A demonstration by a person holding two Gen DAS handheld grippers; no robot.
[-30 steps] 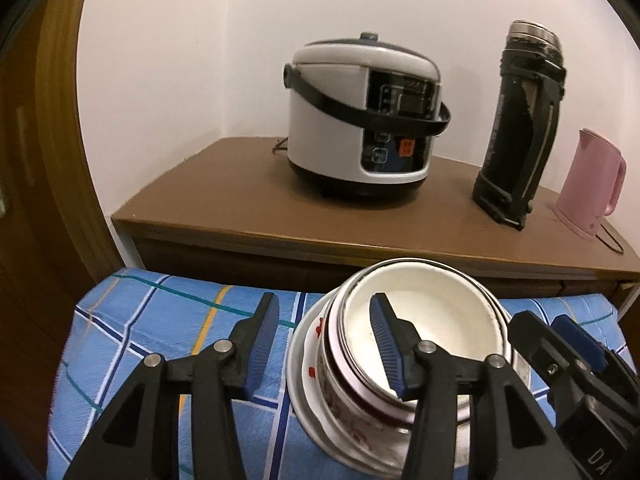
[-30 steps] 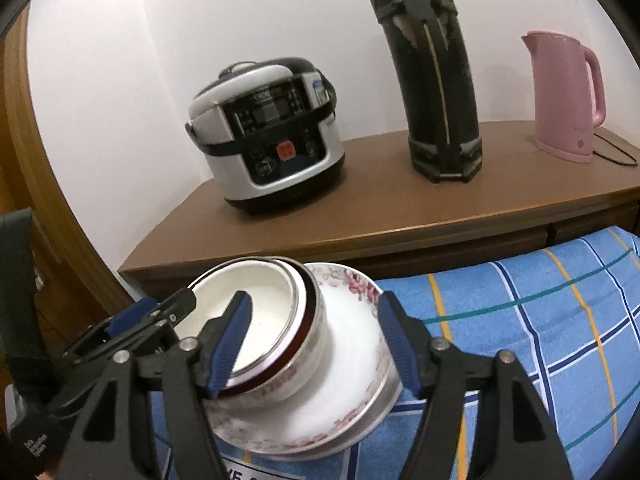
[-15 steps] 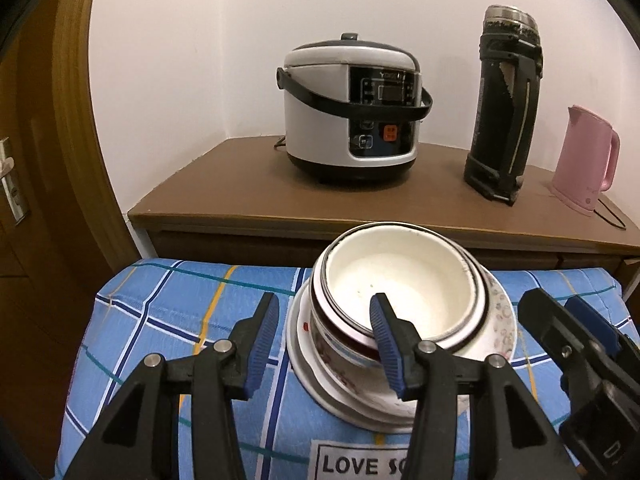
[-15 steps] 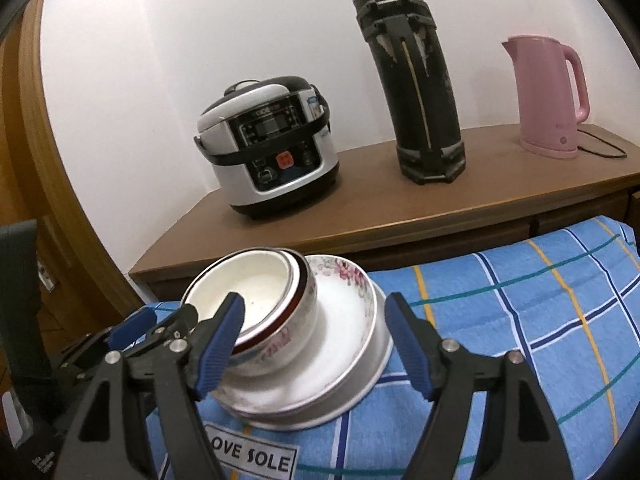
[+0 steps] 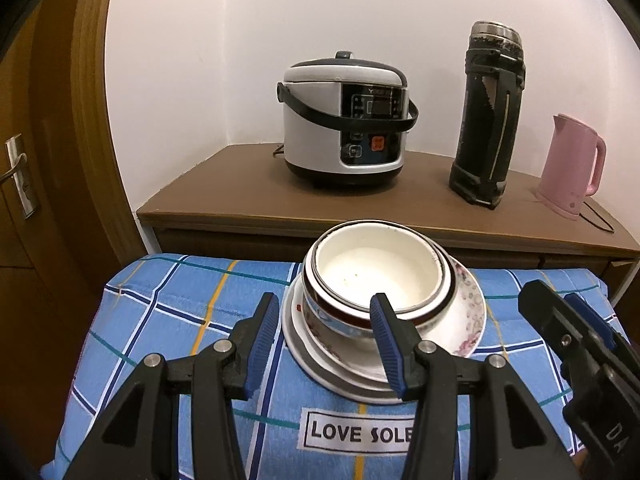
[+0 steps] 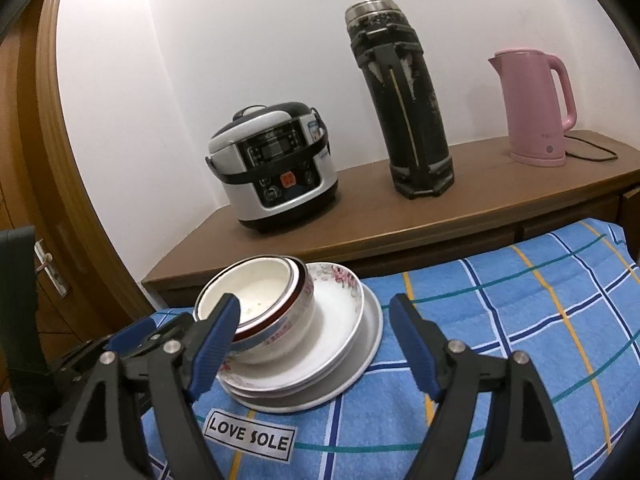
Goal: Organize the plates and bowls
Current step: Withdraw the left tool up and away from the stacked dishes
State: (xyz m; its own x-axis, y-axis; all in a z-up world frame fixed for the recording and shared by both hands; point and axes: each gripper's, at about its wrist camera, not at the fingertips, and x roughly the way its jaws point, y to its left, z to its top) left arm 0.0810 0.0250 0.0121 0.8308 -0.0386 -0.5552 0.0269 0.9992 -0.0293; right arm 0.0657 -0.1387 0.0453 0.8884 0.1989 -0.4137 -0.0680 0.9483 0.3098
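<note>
Both tools are drawing back from the stack: the left tool (image 5: 324, 338) and right tool (image 6: 316, 344) are hanging wide apart, holding nothing. Nested bowls (image 5: 378, 276) are sitting on stacked plates (image 5: 468, 320) on the blue checked cloth (image 5: 180, 312), near the brown tabletop (image 5: 240, 192) carrying a rice cooker (image 5: 344, 120).

the stack of bowls and plates (image 6: 304, 344) stands on the blue checked cloth (image 6: 520, 320), with bare cloth to its right and left. behind it the desk (image 5: 240, 200) carries a rice cooker (image 5: 344, 120), a black flask (image 5: 488, 120) and a pink kettle (image 5: 568, 172), well apart from the stack.
</note>
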